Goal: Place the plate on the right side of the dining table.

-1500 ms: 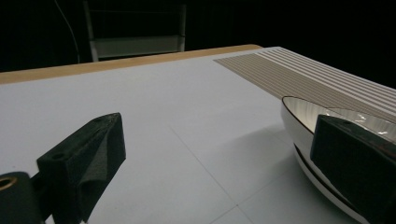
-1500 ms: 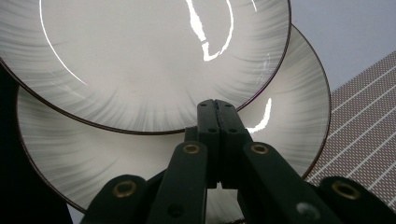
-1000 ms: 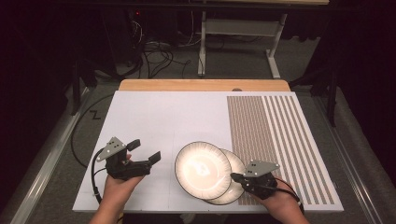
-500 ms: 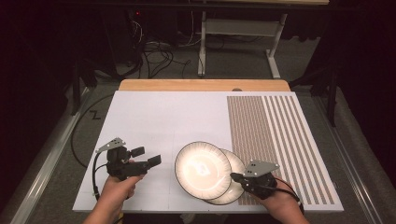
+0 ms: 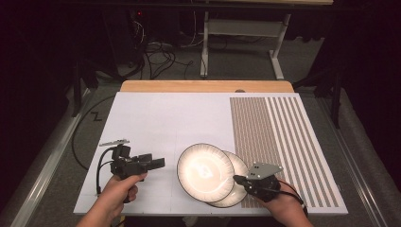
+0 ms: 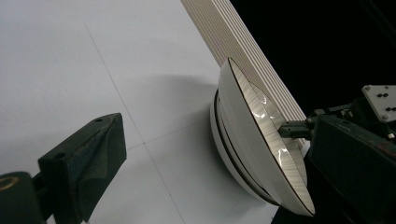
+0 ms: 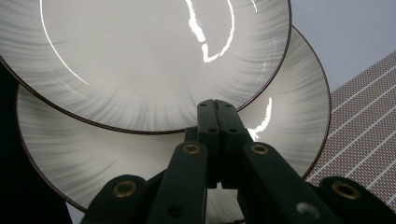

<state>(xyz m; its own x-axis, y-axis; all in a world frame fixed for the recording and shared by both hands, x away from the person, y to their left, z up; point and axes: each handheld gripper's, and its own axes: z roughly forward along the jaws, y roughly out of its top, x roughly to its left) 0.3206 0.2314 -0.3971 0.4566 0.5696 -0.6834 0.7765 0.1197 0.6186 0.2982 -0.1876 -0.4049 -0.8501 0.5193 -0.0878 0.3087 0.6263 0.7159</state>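
Left claw [image 5: 158,163] gapes sideways; right claw [image 5: 238,179] is pressed closed.

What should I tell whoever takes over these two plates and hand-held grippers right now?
Right hand-held gripper: jaws shut, tips together over the lower plate, beside the top plate's rim; whether they pinch anything I cannot tell.
Left hand-held gripper: off the plates, over bare mat, pointing at them; whether its jaws are open is unclear.
Top plate: lies offset on the lower plate, overlapping it, near the front edge of the mat.
Done: nothing visibly separated or moved away.
Left, probably: bring the left gripper to the top plate's rim and lift or align the stack.
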